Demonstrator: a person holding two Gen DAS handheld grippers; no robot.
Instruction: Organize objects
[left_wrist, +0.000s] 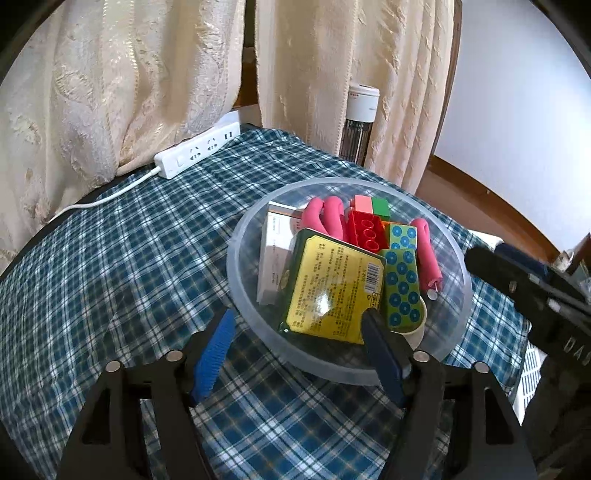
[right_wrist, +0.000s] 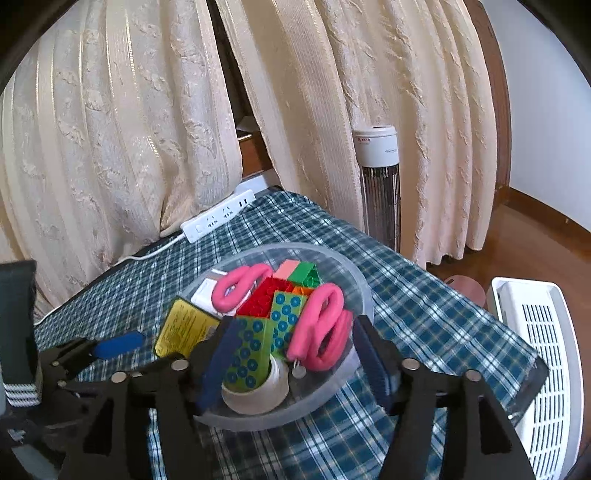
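Cream curtains hang behind blue plaid tablecloth bearing clear bowl.

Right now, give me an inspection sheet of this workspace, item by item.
Surface: table under a blue plaid cloth.
Job's things: clear bowl holding a yellow packet, white box, red brick, pink and green blocks, dotted blocks, pink curlers and a tape roll.
Clutter: nothing seen outside the bowl.
Grippers: left hand-held gripper open at the bowl's near rim; right hand-held gripper open over the bowl, holding nothing.
Cables: white power strip with its cord at the far edge.
Surroundings: cream curtains, tower heater, white appliance.
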